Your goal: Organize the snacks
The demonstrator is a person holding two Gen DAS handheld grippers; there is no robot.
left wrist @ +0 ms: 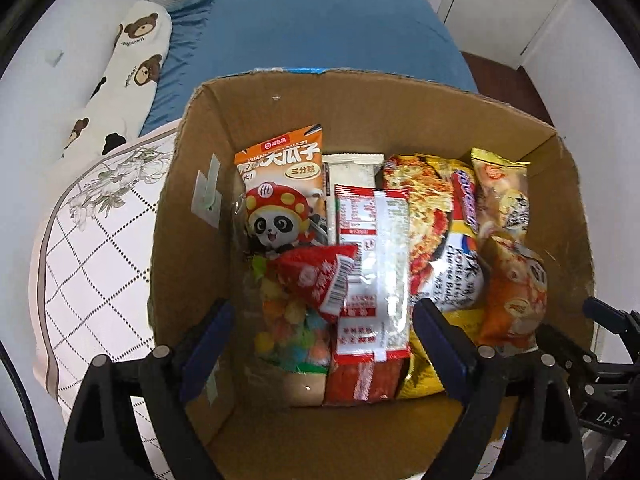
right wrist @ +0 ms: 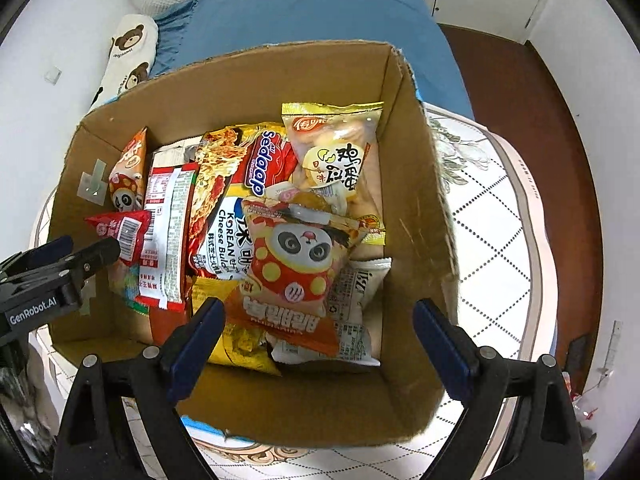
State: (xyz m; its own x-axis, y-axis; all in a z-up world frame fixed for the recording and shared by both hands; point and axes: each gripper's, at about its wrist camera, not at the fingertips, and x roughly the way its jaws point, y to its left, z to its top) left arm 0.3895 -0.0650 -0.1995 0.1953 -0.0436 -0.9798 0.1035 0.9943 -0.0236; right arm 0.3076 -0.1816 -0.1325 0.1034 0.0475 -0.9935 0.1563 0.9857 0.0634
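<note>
A cardboard box (left wrist: 280, 96) holds several snack packs. In the left wrist view an orange sunflower-seed bag with a panda (left wrist: 280, 184) lies at the left, a small red packet (left wrist: 316, 276) on a candy bag (left wrist: 292, 320), and a red-white pack (left wrist: 374, 264) in the middle. My left gripper (left wrist: 324, 332) is open and empty above them. In the right wrist view an orange panda bag (right wrist: 296, 272) lies on top, with a Sedaap noodle pack (right wrist: 240, 192) and an egg-cake bag (right wrist: 336, 160) behind. My right gripper (right wrist: 316, 340) is open and empty over the box (right wrist: 416, 184).
The box stands on a quilted white cushion (left wrist: 92, 248) on a bed with a blue sheet (left wrist: 320, 32). A bear-print pillow (left wrist: 132, 64) lies along the white wall at left. Dark wood floor (right wrist: 520, 92) and white cabinets lie to the right.
</note>
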